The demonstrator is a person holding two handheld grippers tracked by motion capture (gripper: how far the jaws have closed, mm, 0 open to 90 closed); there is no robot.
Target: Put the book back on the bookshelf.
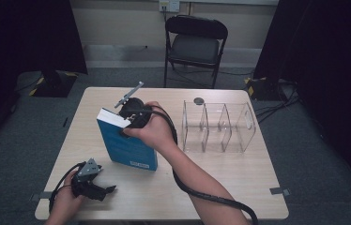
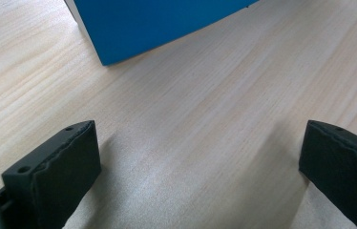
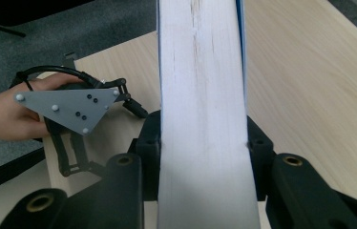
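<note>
We see a wooden table with a clear divided rack on its right half. Left of the rack stands a blue book, upright on its lower edge and tilted, near the table's middle. Our right gripper grips the book at its top, both jaws pressed against the covers with the white page edge between them. Our left gripper rests near the table's front left corner, its jaws spread wide over bare wood, just short of the book's corner.
</note>
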